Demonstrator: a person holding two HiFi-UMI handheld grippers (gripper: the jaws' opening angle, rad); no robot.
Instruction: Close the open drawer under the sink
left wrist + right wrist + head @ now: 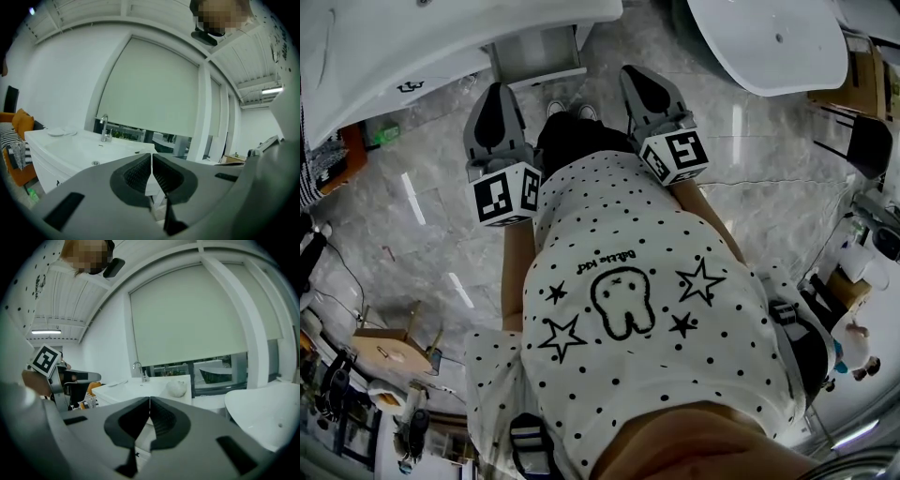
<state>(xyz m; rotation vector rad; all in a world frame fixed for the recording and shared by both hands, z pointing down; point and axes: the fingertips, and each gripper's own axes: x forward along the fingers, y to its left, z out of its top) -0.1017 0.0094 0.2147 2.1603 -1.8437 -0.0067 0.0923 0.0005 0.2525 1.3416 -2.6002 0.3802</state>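
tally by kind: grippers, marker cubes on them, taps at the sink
grippers: 2 (left gripper, right gripper, jaws together on both, nothing held)
marker cubes: 2 (left cube, right cube)
taps: 1 (tap)
total: 5

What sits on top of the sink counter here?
A faucet, a flat white dish and, in the right gripper view, a pale rounded lump. The left gripper, shut, covers the sink counter's near edge.
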